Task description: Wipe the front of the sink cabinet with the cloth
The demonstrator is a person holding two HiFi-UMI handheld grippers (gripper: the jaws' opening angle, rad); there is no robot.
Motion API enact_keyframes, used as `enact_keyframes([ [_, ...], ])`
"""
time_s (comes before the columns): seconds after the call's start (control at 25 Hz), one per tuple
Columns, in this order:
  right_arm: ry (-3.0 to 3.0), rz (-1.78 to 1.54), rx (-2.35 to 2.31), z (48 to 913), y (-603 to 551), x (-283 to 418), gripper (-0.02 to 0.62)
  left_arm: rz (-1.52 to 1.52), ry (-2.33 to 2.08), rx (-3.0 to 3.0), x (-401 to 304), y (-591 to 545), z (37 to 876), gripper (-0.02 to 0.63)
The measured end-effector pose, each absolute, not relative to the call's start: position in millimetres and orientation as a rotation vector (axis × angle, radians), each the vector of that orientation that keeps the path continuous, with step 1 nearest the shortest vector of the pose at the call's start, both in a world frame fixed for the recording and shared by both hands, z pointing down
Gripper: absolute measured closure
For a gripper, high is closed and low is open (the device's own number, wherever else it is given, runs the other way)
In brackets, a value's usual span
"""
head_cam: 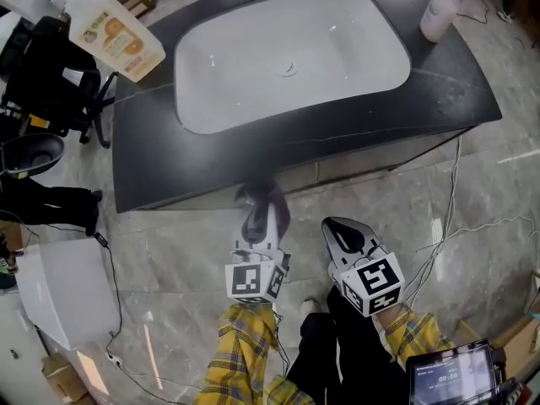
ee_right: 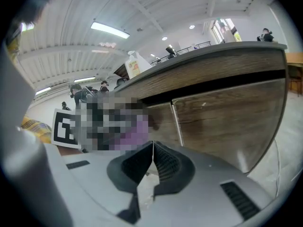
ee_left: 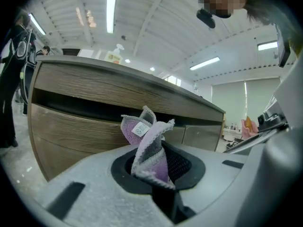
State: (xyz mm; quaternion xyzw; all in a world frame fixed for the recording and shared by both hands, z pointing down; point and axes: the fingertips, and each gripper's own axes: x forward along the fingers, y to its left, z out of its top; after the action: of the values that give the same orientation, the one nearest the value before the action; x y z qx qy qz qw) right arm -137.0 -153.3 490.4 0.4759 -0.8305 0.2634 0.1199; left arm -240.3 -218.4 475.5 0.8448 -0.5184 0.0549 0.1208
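Note:
My left gripper (head_cam: 255,213) (ee_left: 152,167) is shut on a purple and grey cloth (head_cam: 272,199) (ee_left: 149,148) whose folds stick up out of the jaws. The cloth hangs close to the wooden front of the sink cabinet (ee_left: 94,126) (ee_right: 222,122), just under the dark counter edge (head_cam: 253,171); I cannot tell if it touches. My right gripper (head_cam: 344,239) (ee_right: 152,162) is shut with nothing in it, to the right of the left one and a little back from the cabinet.
A white basin (head_cam: 287,57) is set in the dark counter. An orange-labelled jug (head_cam: 114,34) stands at its far left, a pale bottle (head_cam: 439,11) at far right. Cables (head_cam: 447,226) lie on the marble floor. A white box (head_cam: 63,289) sits left.

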Motion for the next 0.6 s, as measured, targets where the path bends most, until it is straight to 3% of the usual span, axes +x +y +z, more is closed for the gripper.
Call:
enact_keyframes([
  [0.6,-2.339,0.815,1.549,496.1,-129.5,-63.6,0.589,0.11,-1.337,2.516,-140.9,-217.1,482.0,0.556],
])
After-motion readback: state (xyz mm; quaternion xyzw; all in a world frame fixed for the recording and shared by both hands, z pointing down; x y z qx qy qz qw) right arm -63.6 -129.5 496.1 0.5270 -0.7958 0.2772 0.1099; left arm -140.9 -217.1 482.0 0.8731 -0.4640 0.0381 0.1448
